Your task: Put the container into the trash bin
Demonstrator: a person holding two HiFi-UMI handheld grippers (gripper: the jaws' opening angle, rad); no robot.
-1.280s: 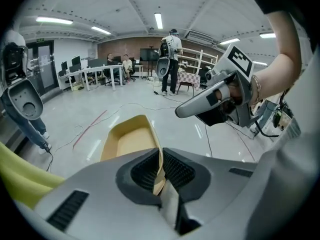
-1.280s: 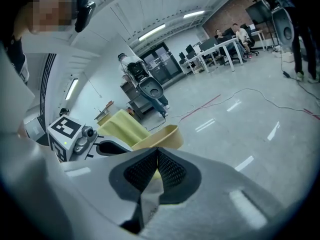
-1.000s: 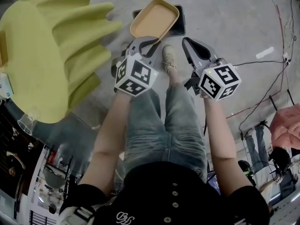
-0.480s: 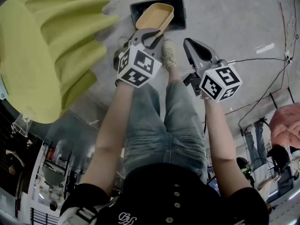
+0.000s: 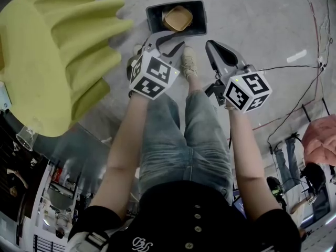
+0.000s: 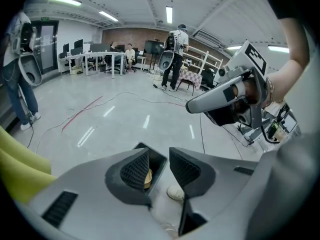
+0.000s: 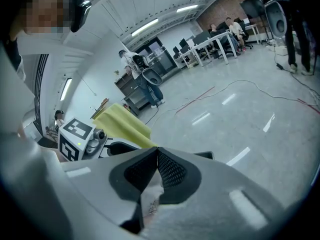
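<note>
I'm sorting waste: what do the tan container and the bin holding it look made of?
Container: probably moulded pulp or fibre; tan, matte, no glare, soft rounded rim. Trash bin: likely hard plastic; dark grey, thin smooth walls, faint sheen, though metal cannot be ruled out.

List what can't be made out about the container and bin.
- The container: only a sliver in left gripper view, behind the left gripper, jaws opening and empty.
- The trash bin floor: head view, covered by the container.
- Right gripper view: container out of sight behind the shut right gripper.

Bare floor (image 5: 252, 25) around bin (image 5: 202, 17); yellow bulk (image 5: 47, 56) leftward
</note>
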